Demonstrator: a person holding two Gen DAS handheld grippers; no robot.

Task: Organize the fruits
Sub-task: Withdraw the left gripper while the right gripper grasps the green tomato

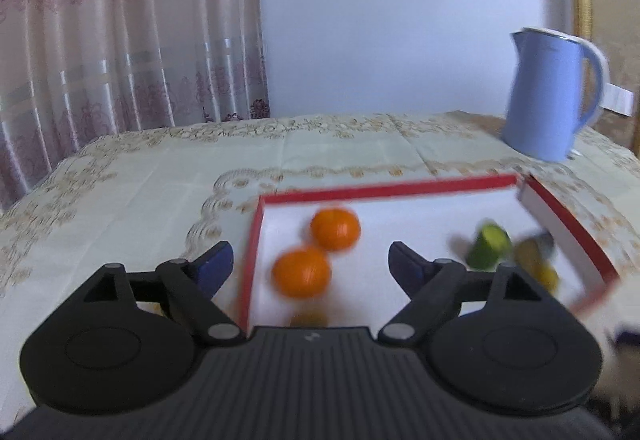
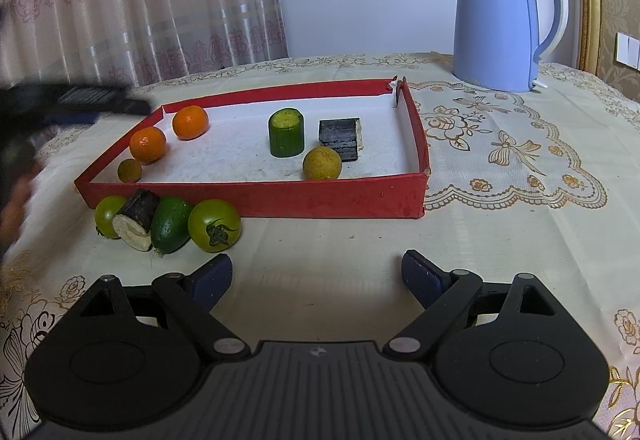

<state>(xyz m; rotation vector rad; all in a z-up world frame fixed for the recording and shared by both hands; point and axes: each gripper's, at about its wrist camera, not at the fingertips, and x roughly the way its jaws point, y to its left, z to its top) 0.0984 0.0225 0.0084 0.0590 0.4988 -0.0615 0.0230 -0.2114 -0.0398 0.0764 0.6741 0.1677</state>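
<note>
Red cardboard walls the tray (image 2: pixel 256 195), which lies on the cloth (image 2: pixel 500 240) in front of the kettle (image 2: pixel 496 19). Inside it sit two oranges (image 2: pixel 190 121), a small brownish fruit (image 2: pixel 129 170), a green cut cylinder (image 2: pixel 286 132), a dark block (image 2: pixel 341 139) and a yellow fruit (image 2: pixel 321 163). Still outside, touching the tray's near wall at its left end, are two green tomatoes (image 2: pixel 214 224), a green oval fruit (image 2: pixel 171 224) and a dark-skinned cut piece (image 2: pixel 135 224), all bunched together. The right gripper (image 2: pixel 316 276) is spread wide and empty, low over the cloth and near that cluster; the left gripper (image 1: pixel 310 264) is also spread and empty, above the tray's left side by the oranges. The next pick is probably the right-hand tomato, the most exposed. It is best approached from its free side, with the fingers straddling it squarely and closing gently, since the round fruits could roll and nudge their neighbours.
</note>
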